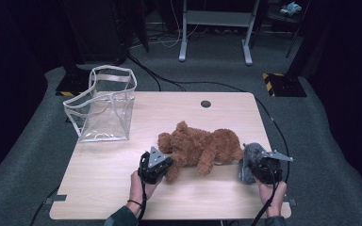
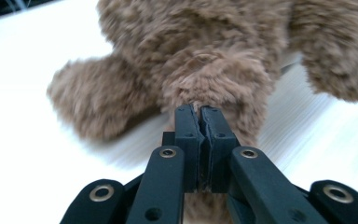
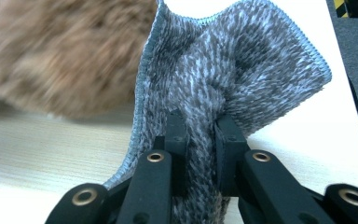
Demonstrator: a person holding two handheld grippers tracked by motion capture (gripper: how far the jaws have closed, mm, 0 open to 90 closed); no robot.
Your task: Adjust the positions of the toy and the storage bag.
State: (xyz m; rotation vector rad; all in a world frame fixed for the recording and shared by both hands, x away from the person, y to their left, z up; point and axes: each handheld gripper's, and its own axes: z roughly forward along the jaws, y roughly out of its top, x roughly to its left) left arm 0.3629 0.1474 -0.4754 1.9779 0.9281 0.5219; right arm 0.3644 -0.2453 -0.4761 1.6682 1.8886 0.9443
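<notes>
In the left gripper view the teddy bear (image 2: pixel 200 56) is blurred and cut off by the top and right edges. The grey cloth (image 3: pixel 223 79) hides the table's near right corner in the right gripper view.

Counting the things lying on the light wooden table (image 1: pixel 108 188)

Sitting near its round grommet hole (image 1: pixel 205 103): one brown plush teddy bear (image 1: pixel 200 147), one grey fuzzy cloth (image 1: pixel 248 160), one clear plastic tote bag (image 1: pixel 104 106).

The high view looks forward and down over the whole surface (image 1: pixel 122 188); each tool view sits close, perhaps nearly level, sharing the teddy bear (image 1: pixel 200 148) (image 2: pixel 191 51) (image 3: pixel 60 51).
</notes>
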